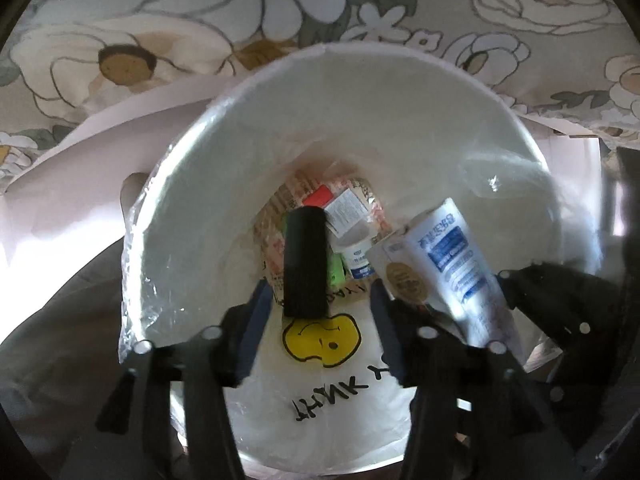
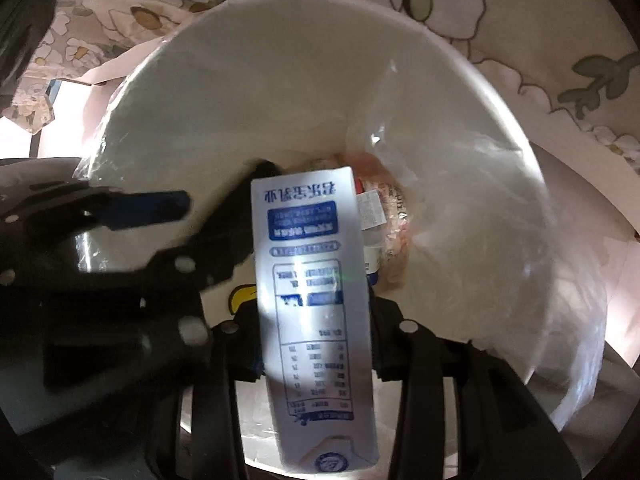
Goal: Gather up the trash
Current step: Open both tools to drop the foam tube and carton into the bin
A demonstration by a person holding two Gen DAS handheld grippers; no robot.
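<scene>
Two grippers over white bin (image 1: 360, 92), left gripper (image 1: 318, 300) spread, right gripper (image 2: 316, 344) seemingly loose around milk carton (image 2: 316, 292).

Both grippers point down: left gripper (image 1: 320, 312) fingers apart, right gripper (image 2: 316, 344) fingers parted.

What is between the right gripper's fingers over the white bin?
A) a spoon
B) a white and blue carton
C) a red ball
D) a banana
B: in the right wrist view the white and blue carton sits between the right gripper fingers, above the bin.
</scene>
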